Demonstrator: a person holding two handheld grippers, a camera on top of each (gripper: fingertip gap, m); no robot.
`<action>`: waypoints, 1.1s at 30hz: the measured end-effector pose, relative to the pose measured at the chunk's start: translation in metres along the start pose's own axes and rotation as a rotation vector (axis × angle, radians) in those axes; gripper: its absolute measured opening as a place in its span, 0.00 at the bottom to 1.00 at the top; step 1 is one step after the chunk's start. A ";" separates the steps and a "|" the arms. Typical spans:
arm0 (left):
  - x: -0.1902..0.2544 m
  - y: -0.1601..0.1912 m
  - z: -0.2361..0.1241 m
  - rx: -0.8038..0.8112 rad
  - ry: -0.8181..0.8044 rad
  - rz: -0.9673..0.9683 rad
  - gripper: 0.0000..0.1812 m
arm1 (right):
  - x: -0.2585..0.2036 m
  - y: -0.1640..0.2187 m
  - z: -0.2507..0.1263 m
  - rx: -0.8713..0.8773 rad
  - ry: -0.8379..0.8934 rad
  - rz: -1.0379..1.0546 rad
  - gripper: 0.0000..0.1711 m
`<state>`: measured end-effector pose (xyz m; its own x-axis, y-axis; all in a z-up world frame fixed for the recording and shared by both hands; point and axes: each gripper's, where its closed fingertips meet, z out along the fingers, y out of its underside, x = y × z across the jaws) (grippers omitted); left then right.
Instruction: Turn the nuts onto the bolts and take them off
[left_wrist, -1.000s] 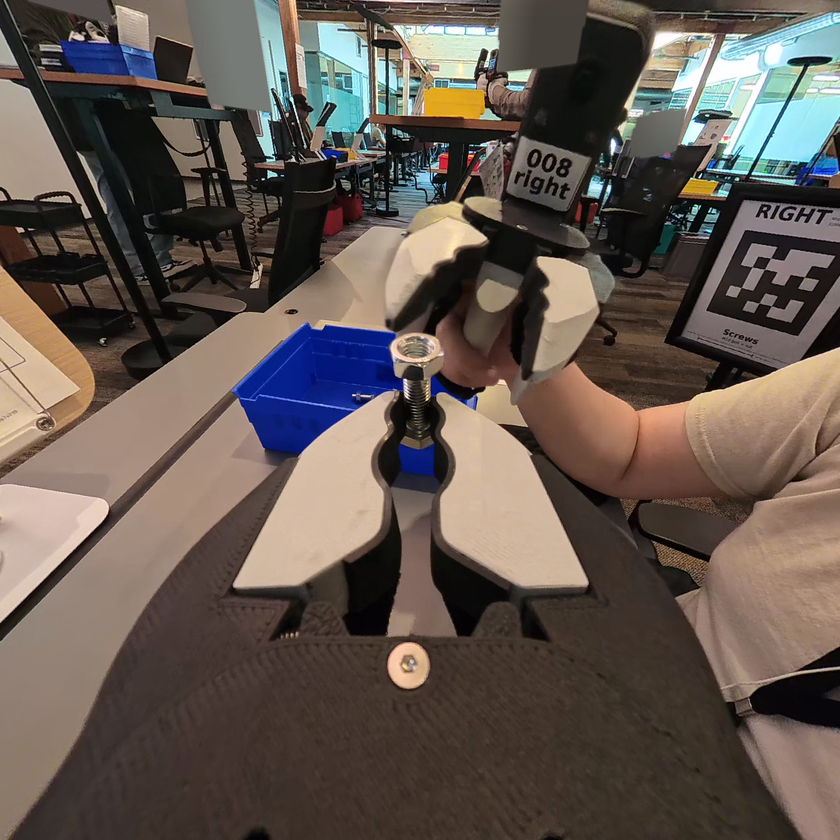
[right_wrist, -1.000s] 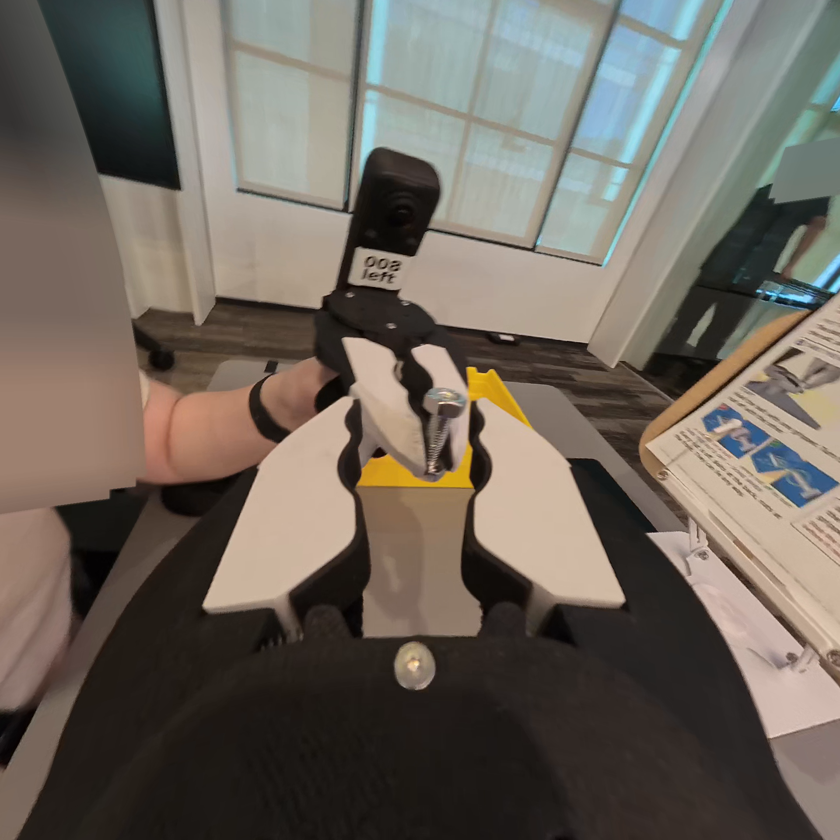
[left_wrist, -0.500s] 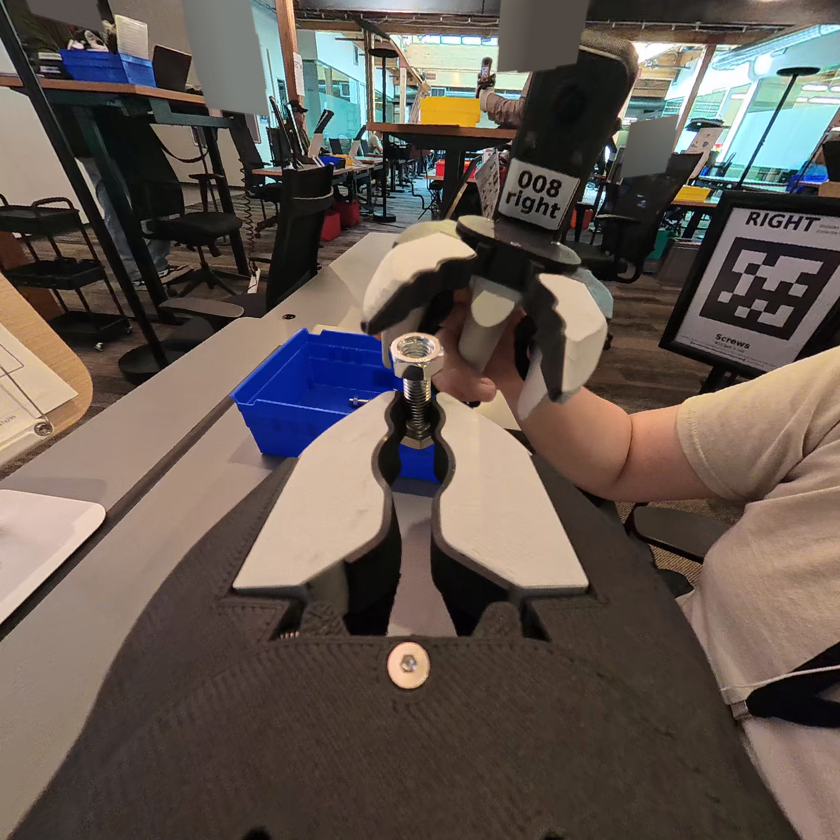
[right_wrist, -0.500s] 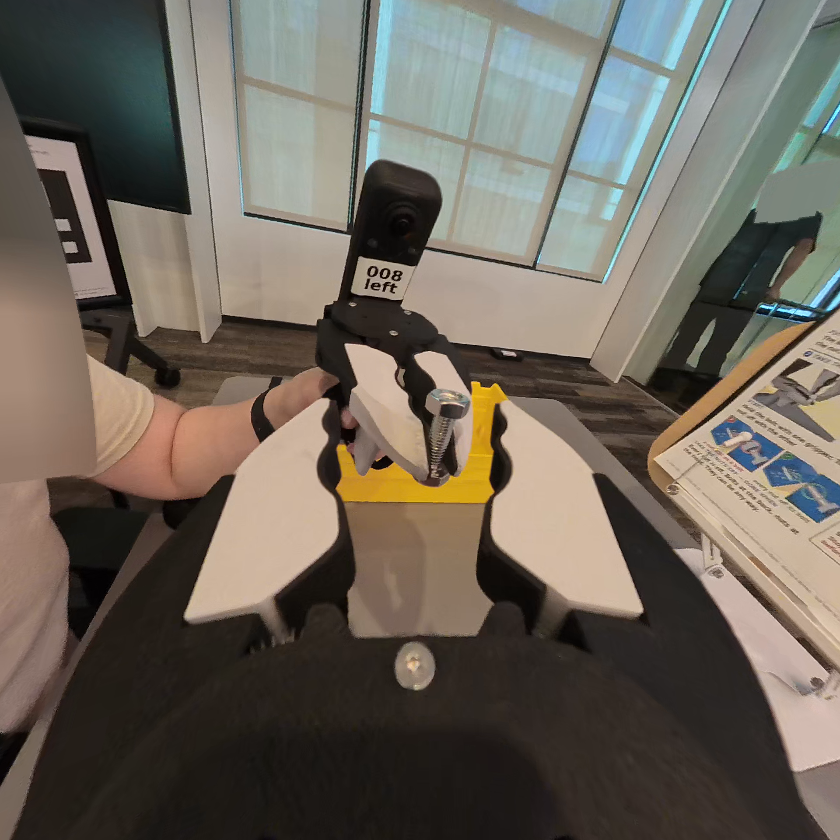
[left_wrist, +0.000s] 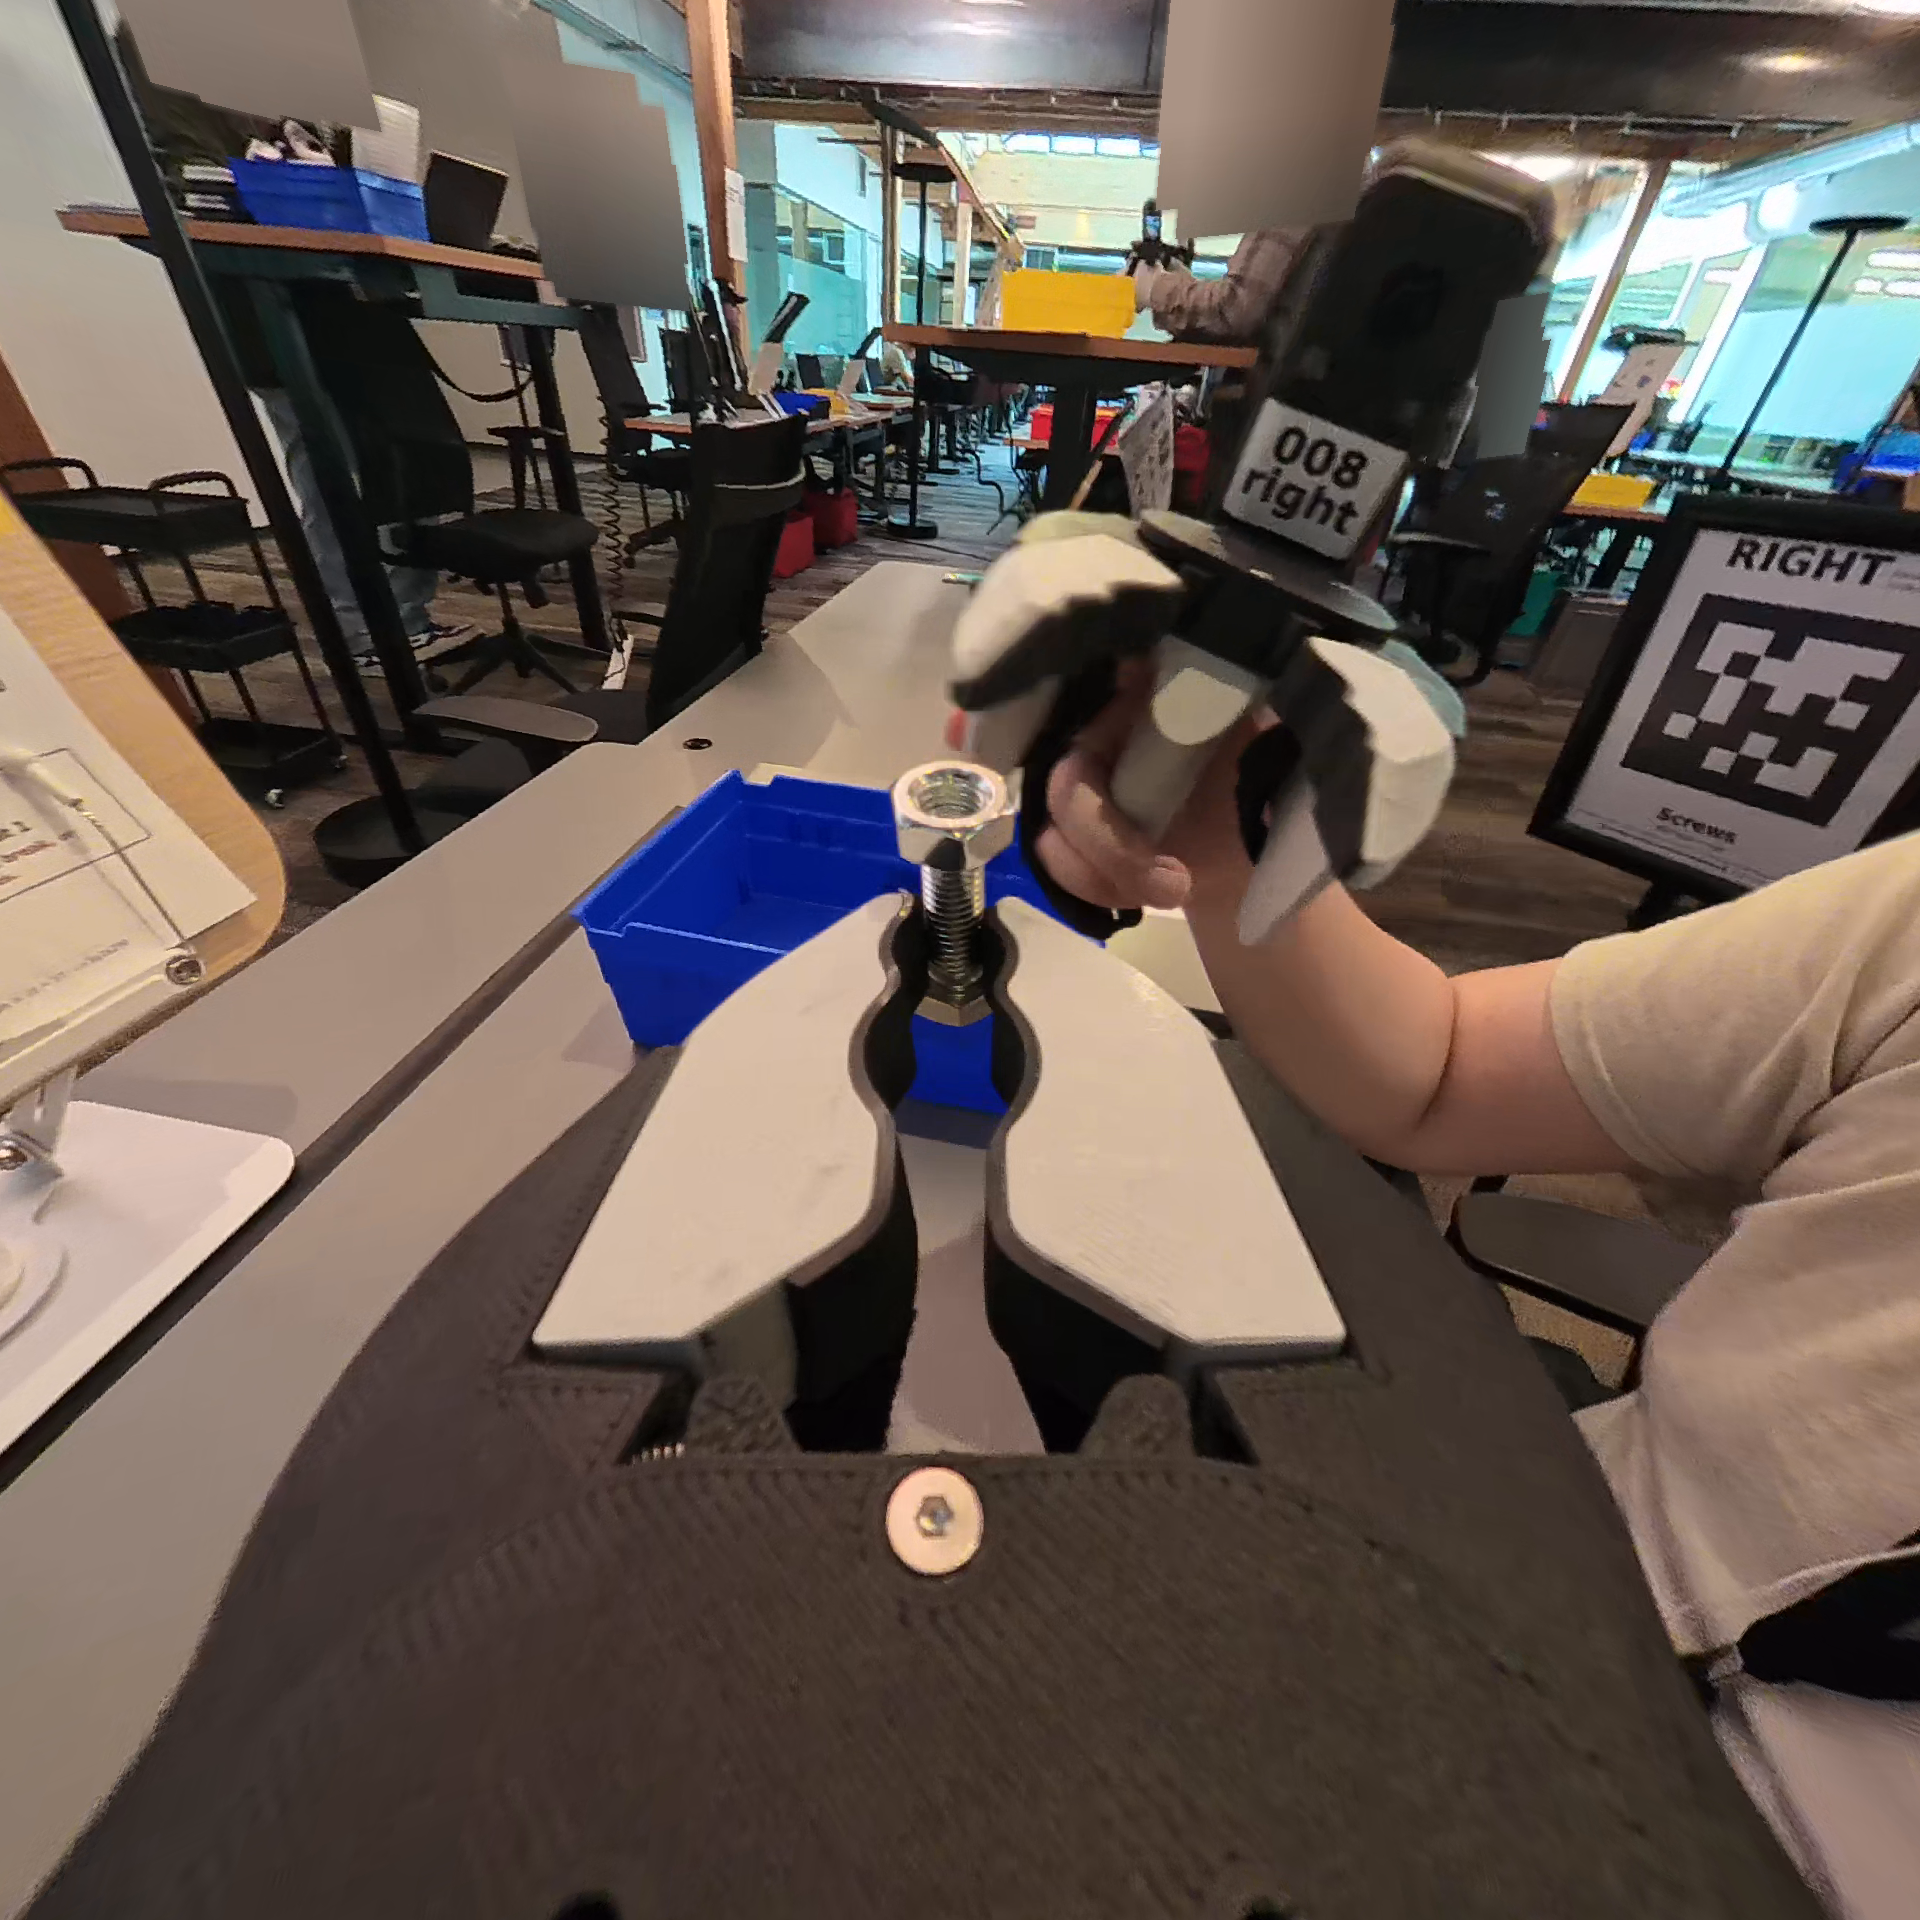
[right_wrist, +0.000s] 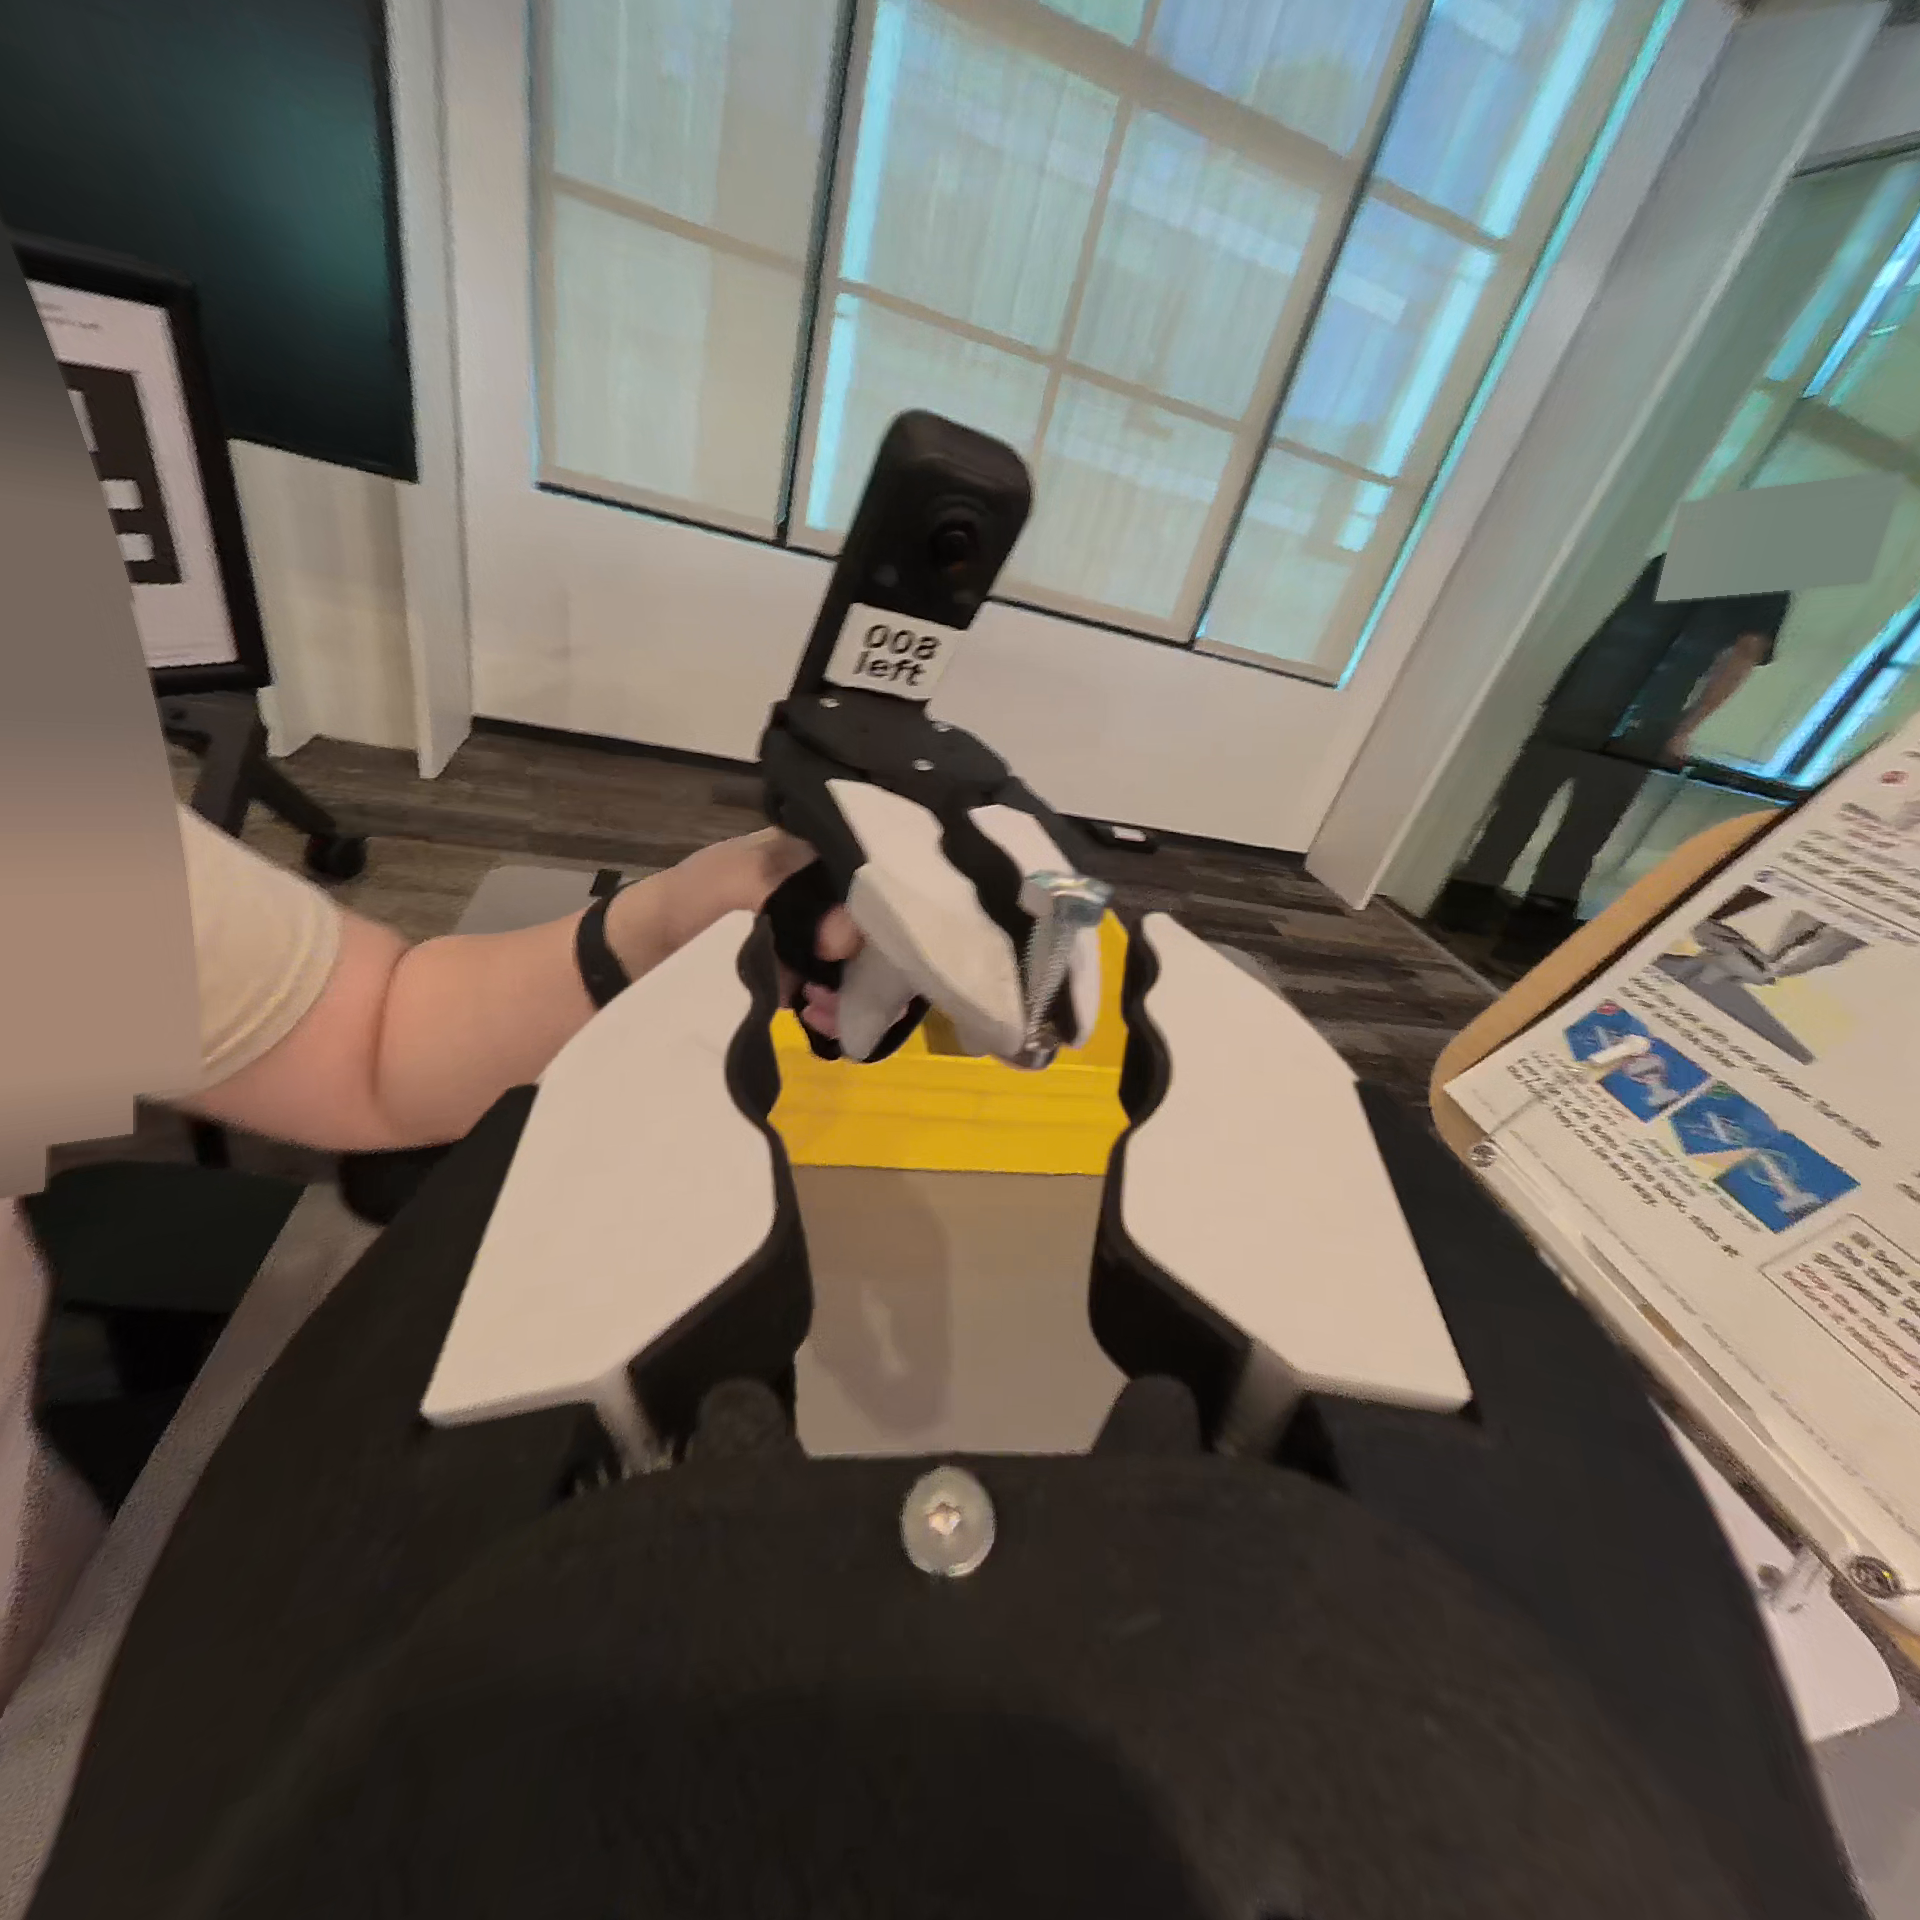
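My left gripper (left_wrist: 951, 920) is shut on the threaded shank of a steel bolt (left_wrist: 951, 935). It holds the bolt upright above the grey table, head down. A hex nut (left_wrist: 954, 818) sits on the bolt's top end. My right gripper (right_wrist: 951, 935) is open wide and empty. In the left wrist view, the right gripper (left_wrist: 1132, 821) hangs just behind and to the right of the nut, apart from it. In the right wrist view the left gripper (right_wrist: 1023, 997) holds the bolt (right_wrist: 1047, 971) with the nut (right_wrist: 1065, 891) beyond my right fingertips.
A blue bin (left_wrist: 748, 914) stands on the table (left_wrist: 312, 1091) behind the bolt. A yellow bin (right_wrist: 945, 1117) stands past my right gripper. An instruction board (right_wrist: 1714, 1091) stands at the table's side. A framed marker sign (left_wrist: 1787, 696) stands off the table. The grippers are tip to tip, or close to it.
My right gripper has opened wider and drawn back from the nut, moving up and to the right in the left wrist view. My left gripper still holds the bolt.
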<state>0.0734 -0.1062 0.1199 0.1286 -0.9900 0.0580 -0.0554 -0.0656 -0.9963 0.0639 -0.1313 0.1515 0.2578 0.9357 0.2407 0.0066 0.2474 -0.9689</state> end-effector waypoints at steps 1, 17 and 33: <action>0.003 0.002 0.002 -0.012 0.005 0.017 0.05 | 0.002 0.000 0.002 0.020 0.007 0.017 0.39; 0.006 -0.008 -0.005 -0.008 -0.067 0.085 0.05 | 0.002 -0.011 0.003 0.051 0.095 -0.072 0.37; 0.003 -0.008 0.000 -0.001 -0.069 0.091 0.05 | -0.001 0.006 0.017 -0.016 0.143 -0.152 0.43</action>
<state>0.0747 -0.1089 0.1281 0.1907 -0.9809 -0.0372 -0.0713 0.0239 -0.9972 0.0476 -0.1261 0.1461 0.3870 0.8427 0.3744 0.0709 0.3776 -0.9233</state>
